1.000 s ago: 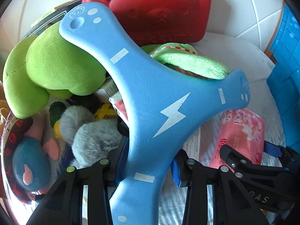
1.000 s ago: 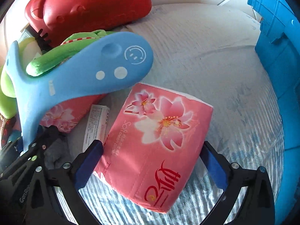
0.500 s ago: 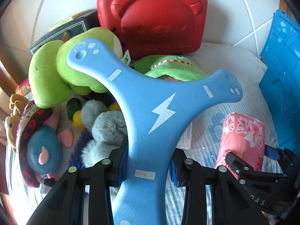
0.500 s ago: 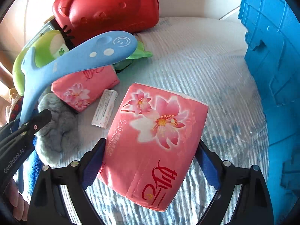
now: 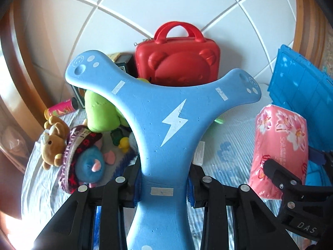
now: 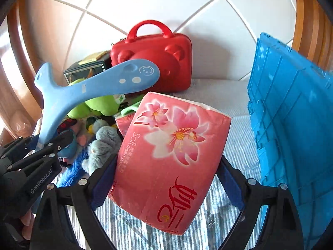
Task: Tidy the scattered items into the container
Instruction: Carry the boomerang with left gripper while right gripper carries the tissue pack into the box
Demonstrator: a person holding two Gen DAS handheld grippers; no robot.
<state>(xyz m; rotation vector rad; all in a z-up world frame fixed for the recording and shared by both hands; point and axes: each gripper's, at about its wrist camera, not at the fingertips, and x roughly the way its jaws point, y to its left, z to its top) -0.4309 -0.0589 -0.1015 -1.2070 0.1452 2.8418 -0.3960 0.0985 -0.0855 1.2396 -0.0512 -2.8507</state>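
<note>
A blue three-armed foam boomerang (image 5: 172, 125) with a white lightning bolt is held up off the striped sheet; my left gripper (image 5: 164, 179) is shut on its near arm. In the right wrist view the same boomerang (image 6: 91, 87) sticks up from the left gripper (image 6: 47, 143). A pink flowered tissue pack (image 6: 172, 145) hangs clear of the sheet, with my right gripper (image 6: 166, 166) shut across its width. The left wrist view shows that pack (image 5: 278, 141) at the right. The blue plastic container (image 6: 291, 125) stands at the right; its inside is hidden.
A red bear-shaped case (image 5: 179, 62) stands at the back against the white tiled wall. Below lie a green plush (image 5: 100, 112), a brown bear plush (image 5: 52, 141), a blue plush (image 5: 91, 164), a grey furry toy (image 6: 104, 145), another pink tissue pack (image 6: 124, 123) and a small white box (image 5: 199, 154).
Both grippers have risen and pulled back, lifting the boomerang and the tissue pack off the sheet. The pile of toys now looks smaller and lower, and the wall shows.
</note>
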